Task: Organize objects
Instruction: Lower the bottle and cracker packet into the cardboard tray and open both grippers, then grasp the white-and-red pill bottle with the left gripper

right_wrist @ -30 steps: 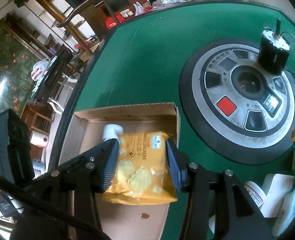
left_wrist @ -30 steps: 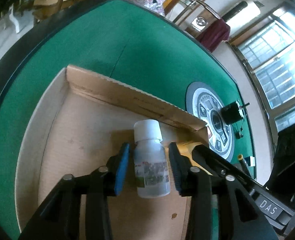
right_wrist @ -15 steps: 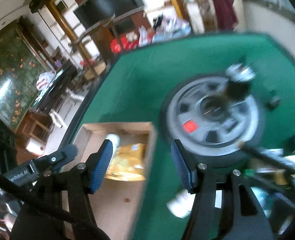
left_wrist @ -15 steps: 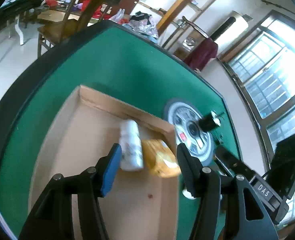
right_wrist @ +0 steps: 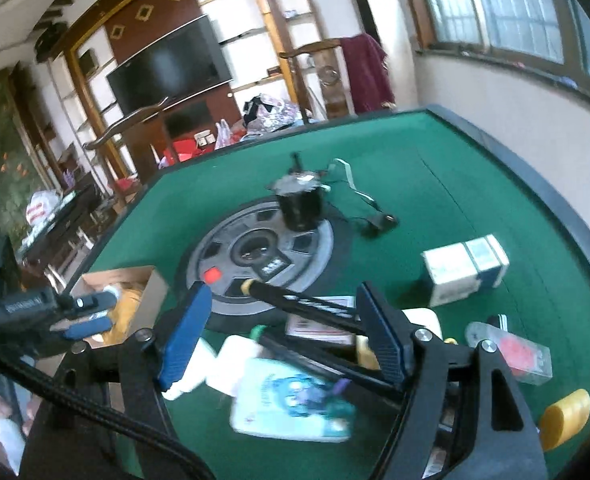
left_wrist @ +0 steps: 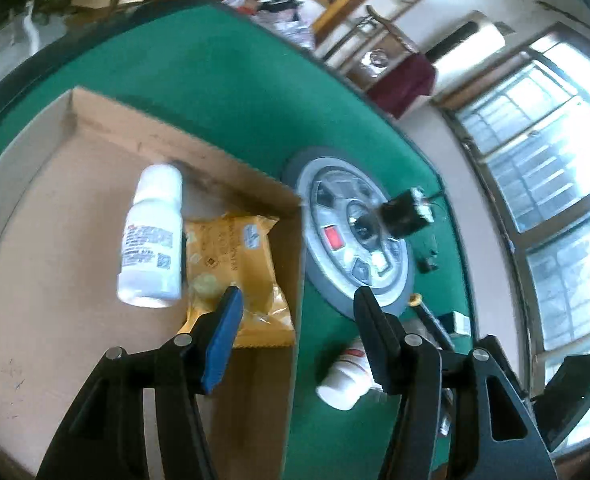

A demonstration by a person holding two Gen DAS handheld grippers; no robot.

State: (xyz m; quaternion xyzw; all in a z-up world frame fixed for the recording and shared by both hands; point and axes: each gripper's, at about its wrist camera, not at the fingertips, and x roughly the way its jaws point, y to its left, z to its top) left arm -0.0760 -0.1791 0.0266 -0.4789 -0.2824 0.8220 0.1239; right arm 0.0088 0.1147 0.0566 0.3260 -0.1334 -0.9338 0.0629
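The left gripper point(left_wrist: 295, 308) is hanging half-open and empty; the yellow crinkled snack packet point(left_wrist: 237, 268) is lying in the brown cardboard box point(left_wrist: 71, 240) by its left finger. The right gripper point(right_wrist: 283, 320) is opening, empty.

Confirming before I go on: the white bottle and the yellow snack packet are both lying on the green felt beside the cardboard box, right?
Not quite: the left wrist view shows the white bottle and the yellow snack packet lying side by side inside the cardboard box, not on the green felt.

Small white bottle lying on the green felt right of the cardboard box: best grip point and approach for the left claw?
Grip the white bottle across its round body, just behind the cap, coming from above. It lies on its side beside the cardboard box, cap toward the camera, so the cylinder's sides are free. The left claw is open and empty over it, probably wide enough.
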